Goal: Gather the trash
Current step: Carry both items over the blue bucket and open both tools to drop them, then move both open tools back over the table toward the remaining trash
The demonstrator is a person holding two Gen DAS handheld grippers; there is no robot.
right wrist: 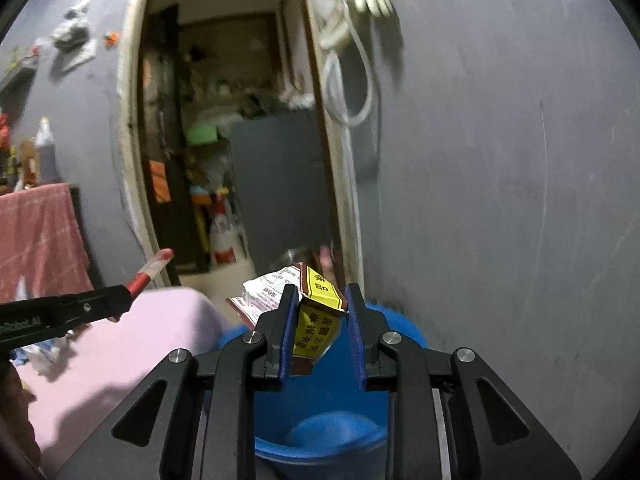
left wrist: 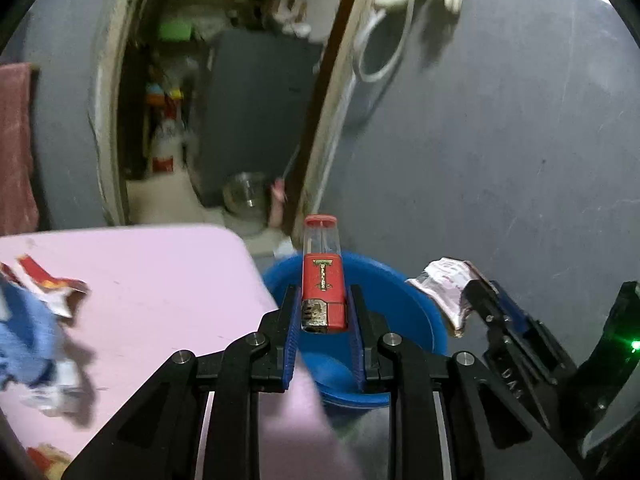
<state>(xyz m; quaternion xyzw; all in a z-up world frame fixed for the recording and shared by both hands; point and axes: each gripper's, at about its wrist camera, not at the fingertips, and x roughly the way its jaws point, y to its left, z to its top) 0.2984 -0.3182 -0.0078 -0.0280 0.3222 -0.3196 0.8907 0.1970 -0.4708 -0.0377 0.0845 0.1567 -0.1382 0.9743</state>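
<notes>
My left gripper [left wrist: 324,300] is shut on a red lighter [left wrist: 323,284] with a clear end, held over the blue bucket [left wrist: 400,288] beside the pink table [left wrist: 160,288]. My right gripper [right wrist: 320,312] is shut on a crumpled yellow and brown wrapper [right wrist: 316,320], also above the blue bucket [right wrist: 320,420]. In the left wrist view the right gripper [left wrist: 476,292] shows at right with the wrapper [left wrist: 444,284]. In the right wrist view the left gripper [right wrist: 116,300] shows at left with the lighter [right wrist: 154,266].
More trash lies on the pink table at left: a red and white wrapper [left wrist: 48,284] and blue and white scraps [left wrist: 28,340]. A grey wall [left wrist: 500,160] stands behind the bucket. An open doorway [right wrist: 240,160] leads to a cluttered room.
</notes>
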